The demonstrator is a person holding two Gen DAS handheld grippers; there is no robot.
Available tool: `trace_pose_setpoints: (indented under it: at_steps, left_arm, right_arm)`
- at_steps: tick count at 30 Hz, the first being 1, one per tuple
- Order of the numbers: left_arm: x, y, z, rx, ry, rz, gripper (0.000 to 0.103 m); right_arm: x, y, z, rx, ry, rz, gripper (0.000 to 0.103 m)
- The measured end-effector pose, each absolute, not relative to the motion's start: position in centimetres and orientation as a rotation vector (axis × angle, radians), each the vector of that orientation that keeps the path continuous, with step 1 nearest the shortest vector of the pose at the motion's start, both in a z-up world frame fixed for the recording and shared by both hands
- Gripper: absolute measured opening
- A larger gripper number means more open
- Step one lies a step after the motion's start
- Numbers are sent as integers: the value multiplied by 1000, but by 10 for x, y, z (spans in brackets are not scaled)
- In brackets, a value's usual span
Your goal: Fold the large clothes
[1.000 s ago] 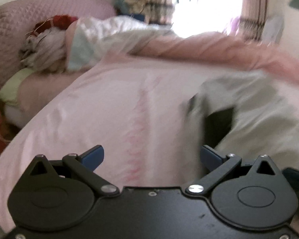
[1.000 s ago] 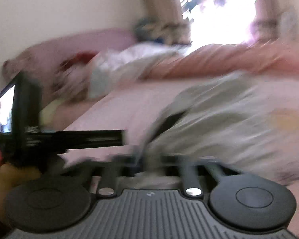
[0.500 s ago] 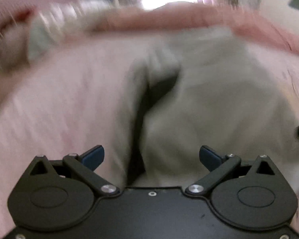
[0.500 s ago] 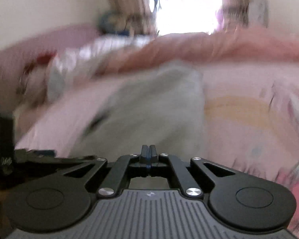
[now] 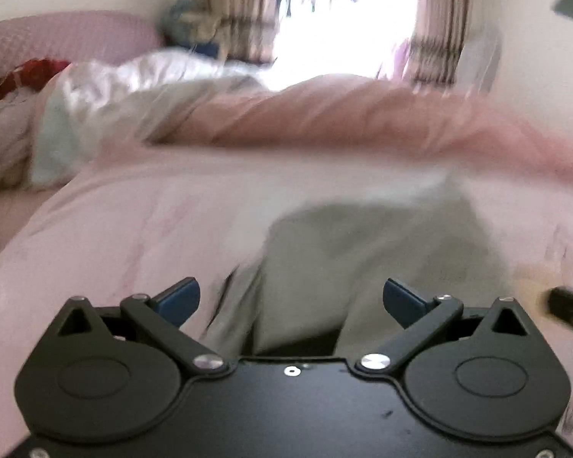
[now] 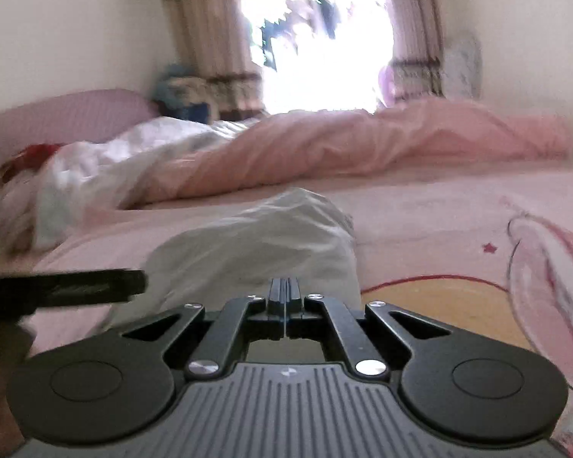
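A pale grey-white garment (image 5: 370, 252) lies bunched on the pink bedsheet (image 5: 141, 221). In the left wrist view it is blurred and runs under my left gripper (image 5: 290, 297), which is open with its blue pads (image 5: 179, 297) wide apart over the cloth. In the right wrist view the garment (image 6: 256, 244) is a rumpled heap just beyond my right gripper (image 6: 285, 294), whose fingers are shut tight together at the heap's near edge. No cloth shows between them. The left gripper's black body (image 6: 76, 286) reaches in from the left.
A rumpled pink duvet (image 6: 363, 145) and white bedding (image 6: 107, 168) lie across the back of the bed, with a pink headboard (image 6: 57, 114) on the left. Curtains (image 6: 210, 45) frame a bright window behind. The sheet to the right carries a printed yellow-and-pink picture (image 6: 458, 297).
Both grippers have swung across the bed. The garment went from the right of the left wrist view to its lower middle. The right view has steadied low behind the heap, fingers shut.
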State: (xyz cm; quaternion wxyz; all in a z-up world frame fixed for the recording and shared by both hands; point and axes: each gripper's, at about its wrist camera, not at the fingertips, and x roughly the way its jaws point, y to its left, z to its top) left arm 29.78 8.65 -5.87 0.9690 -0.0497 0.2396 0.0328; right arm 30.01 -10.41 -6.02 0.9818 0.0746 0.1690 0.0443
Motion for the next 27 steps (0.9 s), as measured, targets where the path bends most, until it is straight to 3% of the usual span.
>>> trace_pose_setpoints:
  at_steps: [3, 5, 7, 9, 12, 14, 15, 16, 18, 23, 24, 27]
  left_arm:
    - [337, 81, -97, -90, 563, 108, 103]
    - [344, 77, -126, -47, 572, 134, 103]
    - [338, 71, -122, -28, 528, 146, 103]
    - [340, 70, -108, 29, 546, 141, 103]
    - [344, 80, -88, 62, 575, 158, 103]
    - [340, 97, -81, 37, 640, 122, 103]
    - [336, 105, -81, 27, 665, 106, 103]
    - [331, 115, -82, 13, 690, 87, 103]
    - [317, 138, -86, -59, 760, 25, 103]
    - [297, 167, -99, -182, 877, -82, 103]
    - [296, 168, -102, -181, 895, -113, 103]
    - [291, 167, -109, -207, 939, -179, 103]
  right_arm:
    - [354, -115, -102, 250, 493, 40, 0]
    - [345, -126, -113, 324, 476, 77, 0]
    - [335, -131, -107, 343, 434, 63, 1]
    - [331, -134, -92, 337, 393, 55, 11]
    - [345, -134, -78, 258, 416, 91, 14]
    - [348, -149, -76, 270, 473, 140, 30]
    - [347, -157, -77, 291, 509, 162, 49]
    - [344, -168, -79, 317, 551, 195, 76]
    - [335, -179, -91, 361, 656, 258, 92]
    - [329, -174, -114, 384, 763, 397, 94]
    - [334, -173, -115, 405, 783, 408, 100]
    - [342, -176, -122, 486, 826, 452, 103]
